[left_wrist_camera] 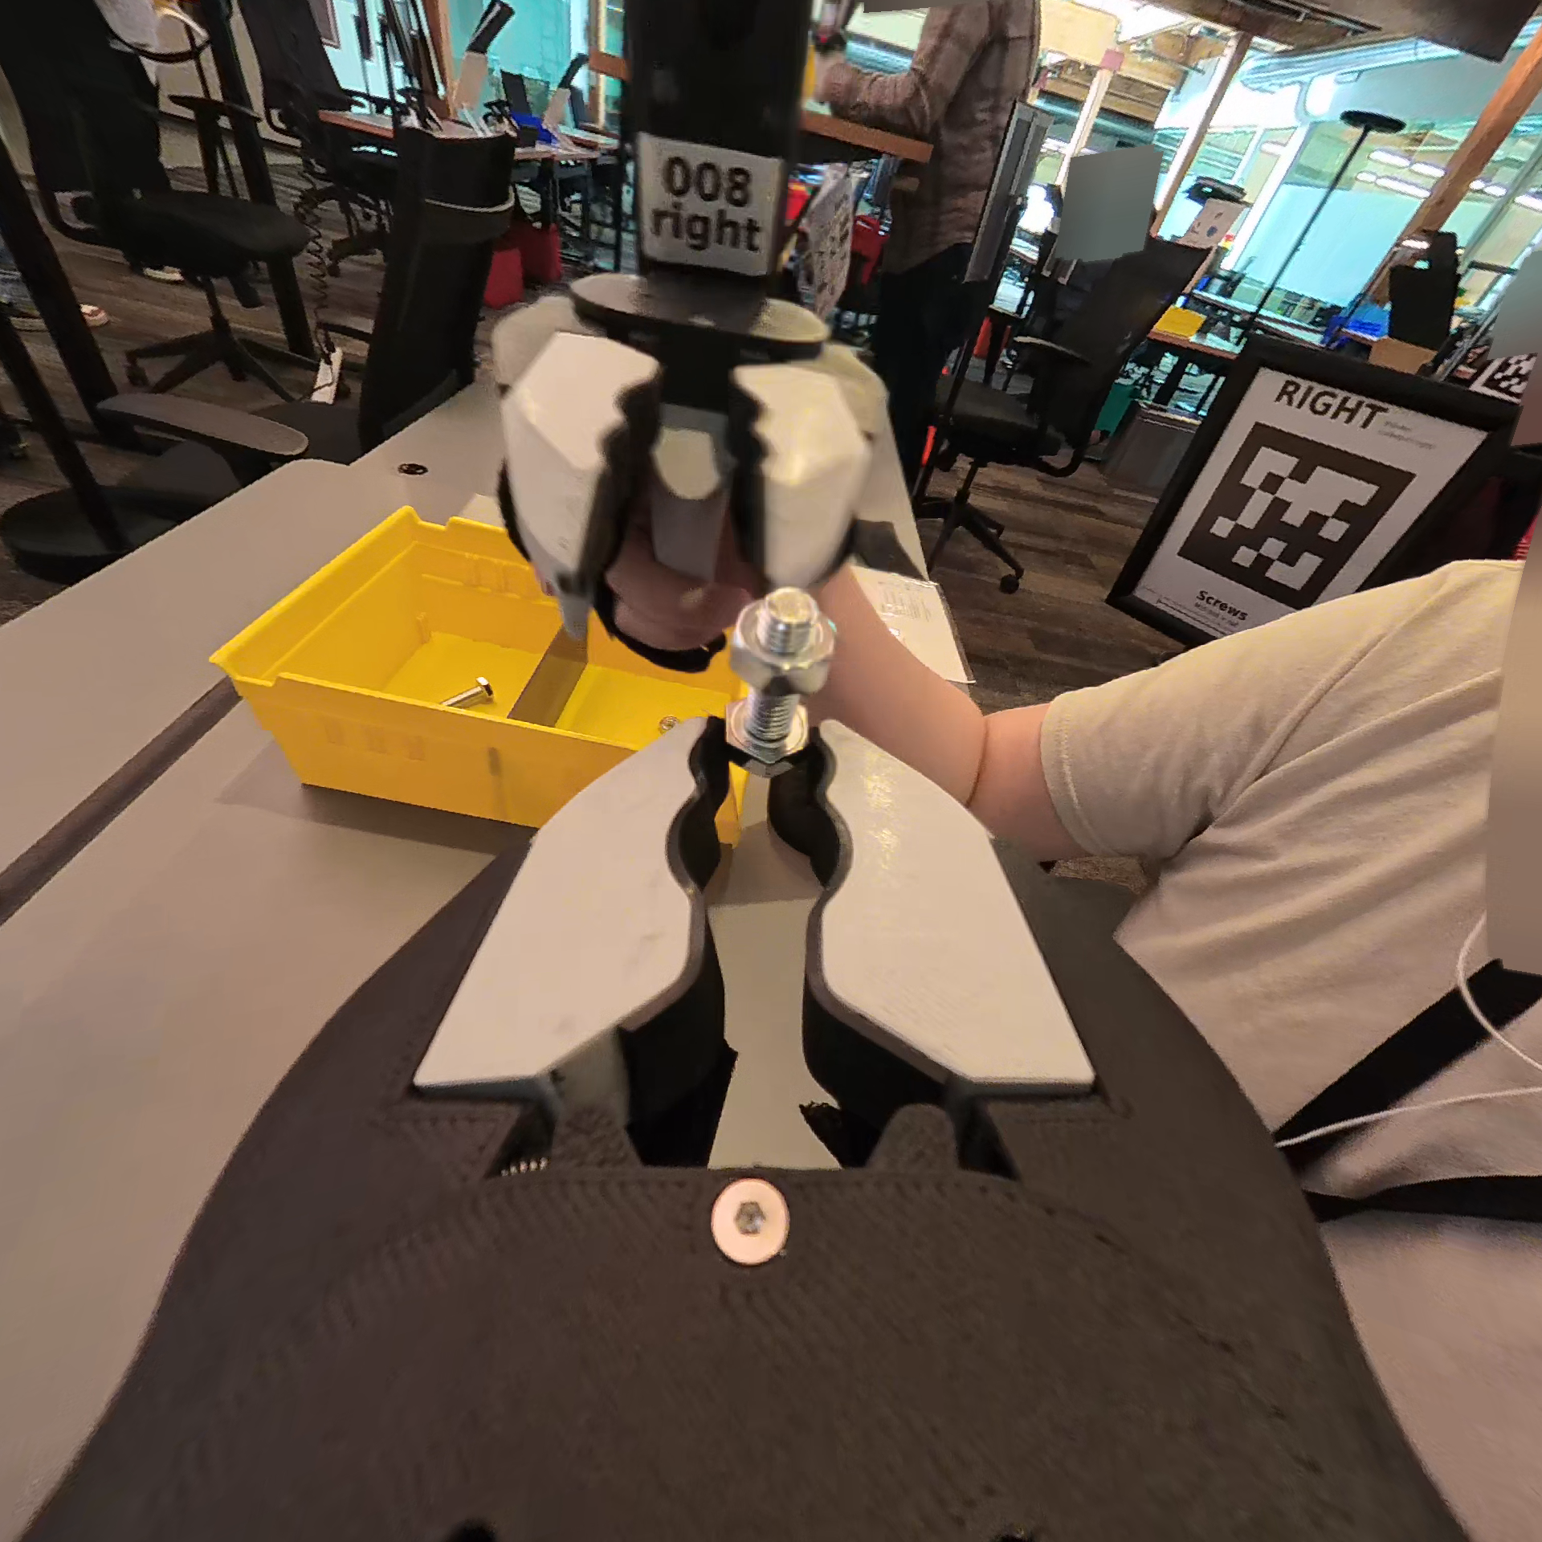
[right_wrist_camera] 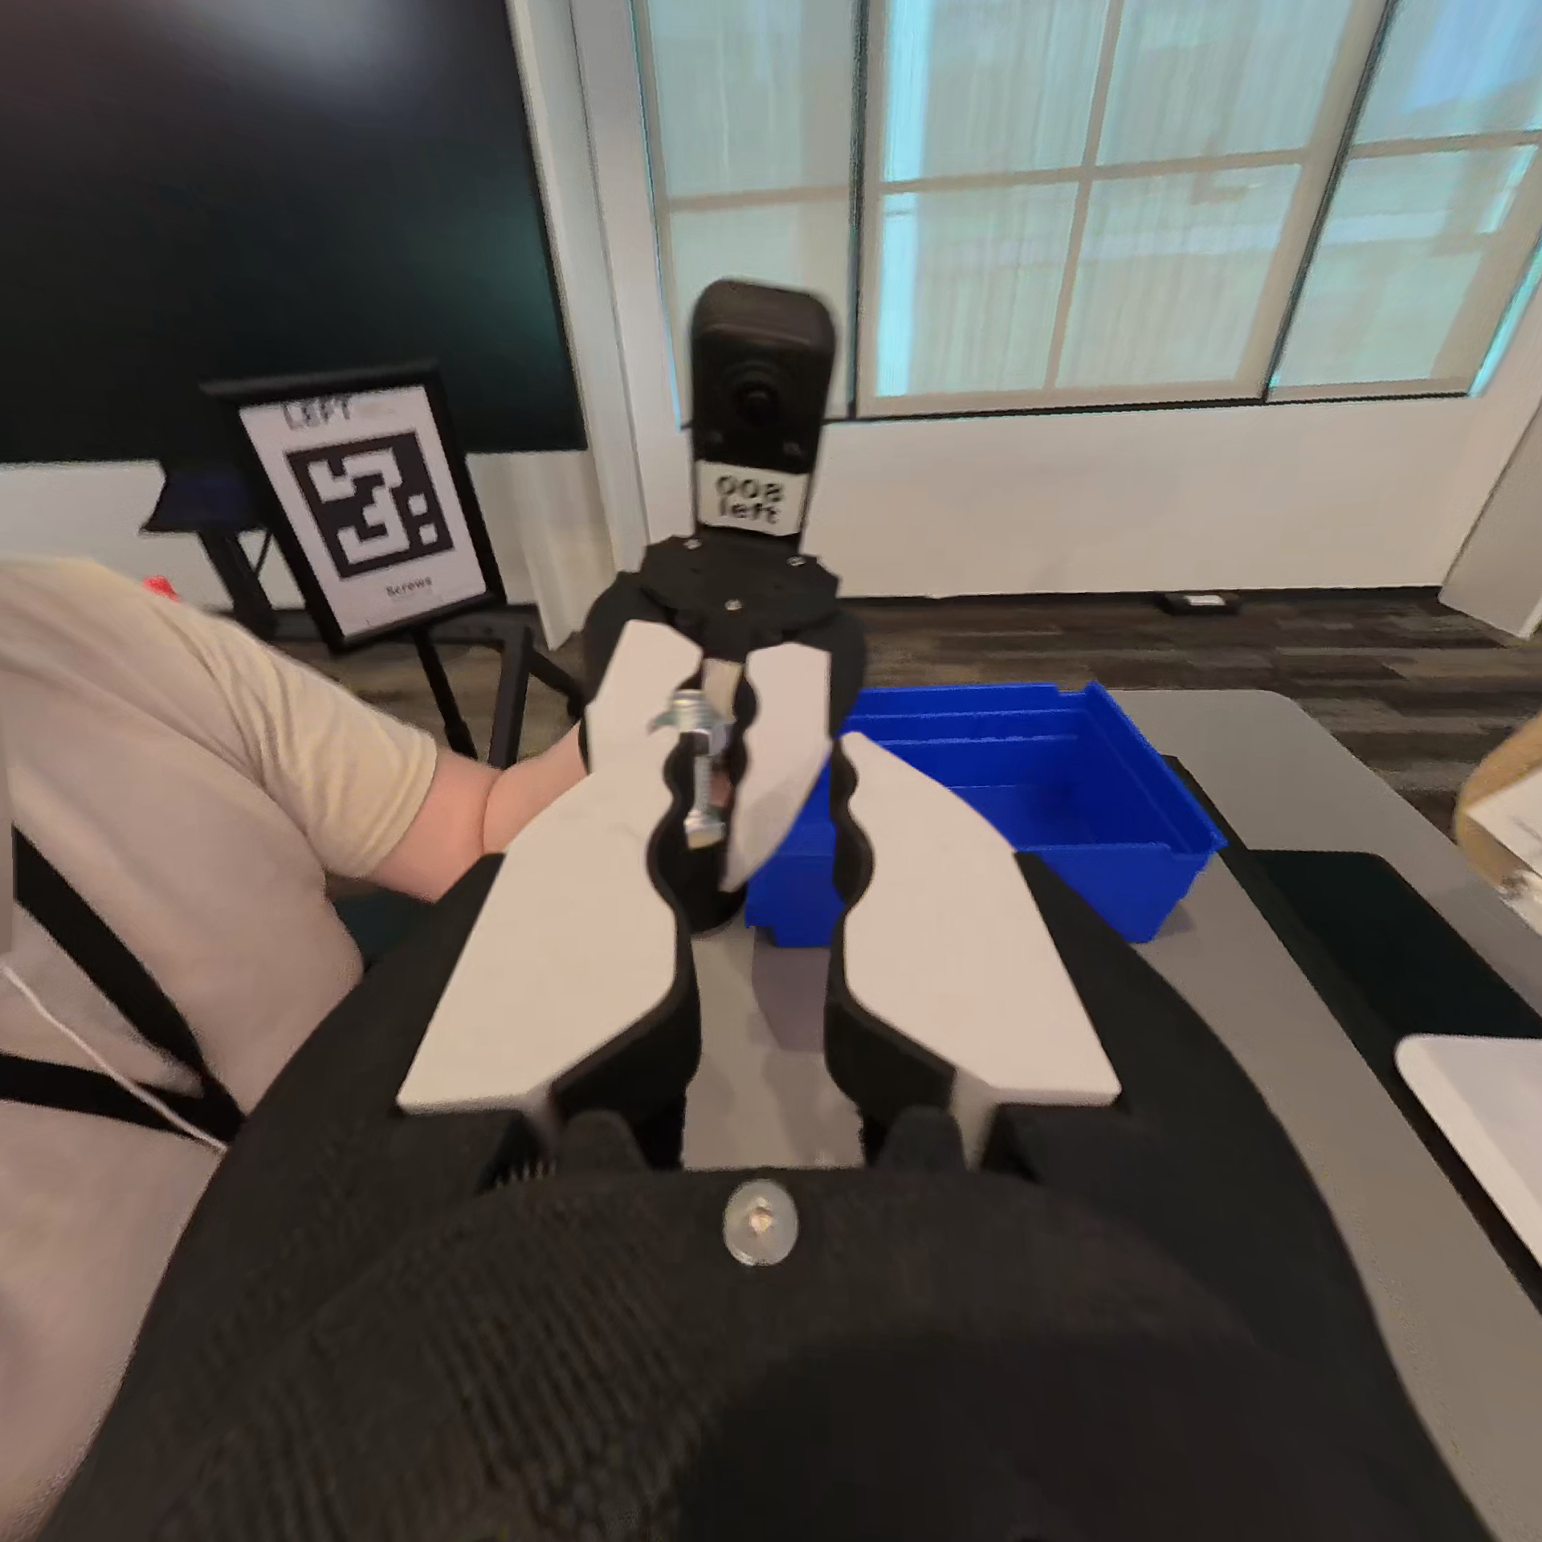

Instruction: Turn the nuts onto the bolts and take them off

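Note:
My left gripper [left_wrist_camera: 763,743] is shut on the head of a silver bolt [left_wrist_camera: 772,709] and holds it upright above the table. A flanged nut [left_wrist_camera: 780,647] sits on the thread near the bolt's top. My right gripper [left_wrist_camera: 692,584] faces the left one from above with its fingers apart, and one fingertip is just over the nut. In the right wrist view my right gripper [right_wrist_camera: 755,772] is open and holds nothing. There the bolt [right_wrist_camera: 705,780] and nut [right_wrist_camera: 684,719] lie beside its left finger, and the view is slightly blurred.
A yellow bin [left_wrist_camera: 375,751] stands on the grey table [left_wrist_camera: 167,959] to the left, with a loose bolt [left_wrist_camera: 467,692] in it. A blue bin [right_wrist_camera: 1043,834] stands on the other side. The person's arm [left_wrist_camera: 918,701] reaches in from the right. Marker boards [left_wrist_camera: 1302,501] stand behind. Spacing between my two grippers at the tips: around 4 cm.

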The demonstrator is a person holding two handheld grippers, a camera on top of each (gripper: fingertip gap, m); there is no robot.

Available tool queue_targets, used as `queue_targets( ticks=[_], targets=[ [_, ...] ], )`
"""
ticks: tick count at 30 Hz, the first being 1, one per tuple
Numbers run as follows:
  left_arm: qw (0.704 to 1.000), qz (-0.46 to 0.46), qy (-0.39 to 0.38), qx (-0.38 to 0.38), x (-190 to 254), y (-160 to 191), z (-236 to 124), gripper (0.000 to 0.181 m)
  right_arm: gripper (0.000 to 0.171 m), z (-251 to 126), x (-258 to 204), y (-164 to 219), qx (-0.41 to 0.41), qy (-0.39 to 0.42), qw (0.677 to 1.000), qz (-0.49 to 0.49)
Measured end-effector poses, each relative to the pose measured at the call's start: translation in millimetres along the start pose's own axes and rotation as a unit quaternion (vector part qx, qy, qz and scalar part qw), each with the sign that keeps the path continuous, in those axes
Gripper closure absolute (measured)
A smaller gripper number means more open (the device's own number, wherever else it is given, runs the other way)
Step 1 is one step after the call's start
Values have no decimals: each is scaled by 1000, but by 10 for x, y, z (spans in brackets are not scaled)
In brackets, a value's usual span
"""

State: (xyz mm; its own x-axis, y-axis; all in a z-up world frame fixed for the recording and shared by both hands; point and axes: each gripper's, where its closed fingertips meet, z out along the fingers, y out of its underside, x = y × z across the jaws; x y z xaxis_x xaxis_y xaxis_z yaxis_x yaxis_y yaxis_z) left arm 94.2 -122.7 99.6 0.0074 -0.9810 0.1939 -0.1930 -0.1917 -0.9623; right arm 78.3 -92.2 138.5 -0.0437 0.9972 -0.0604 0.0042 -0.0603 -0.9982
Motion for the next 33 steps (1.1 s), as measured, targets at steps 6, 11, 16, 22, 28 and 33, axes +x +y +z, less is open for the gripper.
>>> queue_targets(
  ticks=[6, 11, 16, 22, 28, 33],
  targets=[
    [1000, 1, -2, -8, 23, 15, 19, 164, 135, 93, -223, -55, 5, -34, 999, -13],
    [1000, 5, -10, -9, 23, 12, 10, 164, 128, 51, -80, 29, -14, -9, 1000, -10],
    [1000, 6, -6, -5, 36, -11, -27, 164, 133, 9, -142, -46, 4, -21, 1000, -4],
    [1000, 4, -2, -13, 48, 19, 19, 164, 127, 86, -126, 36, -16, -18, 1000, -12],
    [1000, 5, -1, -5, 44, -9, -21, 164, 135, -19, -163, -93, 16, -24, 1000, -1],
    [1000, -1, 7, -2, 44, -10, -13, 164, 134, 122, -156, 31, -16, -20, 1000, -15]
  ],
)
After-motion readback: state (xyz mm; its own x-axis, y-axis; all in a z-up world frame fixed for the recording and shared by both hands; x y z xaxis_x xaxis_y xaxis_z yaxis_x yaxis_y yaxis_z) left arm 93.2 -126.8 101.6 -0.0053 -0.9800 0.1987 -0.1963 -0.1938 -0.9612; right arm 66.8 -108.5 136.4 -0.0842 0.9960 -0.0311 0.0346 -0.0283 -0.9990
